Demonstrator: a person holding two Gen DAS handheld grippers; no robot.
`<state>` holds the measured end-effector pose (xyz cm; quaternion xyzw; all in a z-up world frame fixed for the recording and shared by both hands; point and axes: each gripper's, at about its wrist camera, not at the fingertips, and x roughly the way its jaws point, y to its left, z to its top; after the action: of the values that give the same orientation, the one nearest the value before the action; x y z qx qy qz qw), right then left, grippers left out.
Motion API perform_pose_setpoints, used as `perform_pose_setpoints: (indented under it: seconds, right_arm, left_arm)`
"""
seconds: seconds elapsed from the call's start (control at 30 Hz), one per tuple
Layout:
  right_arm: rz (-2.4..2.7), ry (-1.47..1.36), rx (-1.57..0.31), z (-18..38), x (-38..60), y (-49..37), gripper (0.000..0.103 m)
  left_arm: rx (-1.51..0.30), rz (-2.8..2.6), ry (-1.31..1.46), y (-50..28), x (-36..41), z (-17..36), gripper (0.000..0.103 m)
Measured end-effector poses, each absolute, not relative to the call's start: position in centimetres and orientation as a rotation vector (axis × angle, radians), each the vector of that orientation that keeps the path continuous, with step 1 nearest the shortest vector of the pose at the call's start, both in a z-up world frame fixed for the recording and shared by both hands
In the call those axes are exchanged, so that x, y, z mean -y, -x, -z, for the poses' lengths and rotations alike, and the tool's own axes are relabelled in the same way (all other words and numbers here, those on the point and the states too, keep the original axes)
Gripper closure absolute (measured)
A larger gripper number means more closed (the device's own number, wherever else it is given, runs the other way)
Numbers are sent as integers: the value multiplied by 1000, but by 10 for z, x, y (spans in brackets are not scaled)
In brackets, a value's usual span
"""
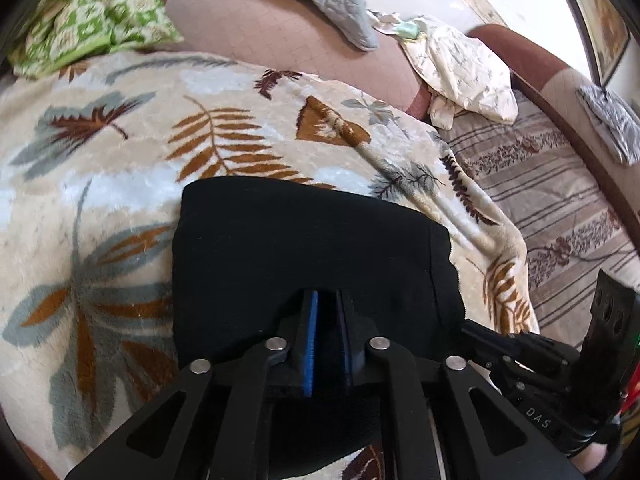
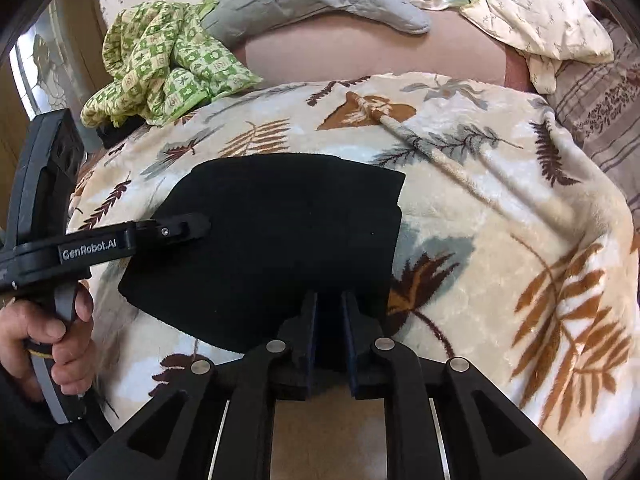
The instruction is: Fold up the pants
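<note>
Both hand-held grippers, left and right, are clenched on the near edge of the black pants: soft, limp, light cloth, best pinched at corners.

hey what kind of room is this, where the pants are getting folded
Most likely a bedroom: the black pants lie on a leaf-print fleece blanket spread over a bed, with a grey pillow and striped bedding nearby.

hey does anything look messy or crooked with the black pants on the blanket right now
Slightly. The black pants lie as a folded stack on the leaf-print blanket, but the layers don't line up: at the far right corner one layer juts past the other, leaving a stepped edge. Both the left gripper and right gripper pinch its near edge.
</note>
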<state>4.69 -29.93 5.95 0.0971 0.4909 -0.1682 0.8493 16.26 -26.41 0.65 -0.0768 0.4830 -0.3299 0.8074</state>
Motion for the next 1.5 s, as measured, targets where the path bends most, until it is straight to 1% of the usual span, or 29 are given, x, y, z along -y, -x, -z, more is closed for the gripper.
perform_pose_setpoints:
  seconds: [0.13,0.17,0.23,0.33,0.43,0.67,1.07,1.17,1.3,1.43,1.5]
  right_arm:
    - [354,-219,-1032,-60,301,-48,91]
    - [355,-223,-1030,-59,303,-48,90]
    - [356,-226,-1031,-61,304,-48,90]
    - [359,-230,-1030,-60,301,-46,89]
    - [362,-228,-1031,-59,300,-45,89]
    - [356,-227,-1023,-60,301,-45,88]
    - [356,-215,-1000,-59,302,-42,88]
    - [360,-205,-993,-60,300,-42,88]
    - [365,-190,-981,-60,299,-42,88]
    - [368,-190,-973,-59,299,-42,88]
    - [372,-195,-972,-59,299,-41,88]
  left_arm:
    - [-999,724,105,-152,271,-12,73]
    - [-994,732,97,-151,273,-12,70]
    - [-987,754,88,-149,276,-14,58]
    - [-973,761,58,-146,280,-14,53]
    - [-964,763,38,-144,282,-14,51]
    - [-966,766,43,-144,281,-15,50]
    - [-959,789,58,-146,282,-15,38]
    - [-924,765,53,-142,281,-20,38]
    - [-850,634,-19,-132,283,-31,38]
    - [-853,645,38,-131,276,-32,37]
    - [-867,612,-3,-130,273,-31,37]
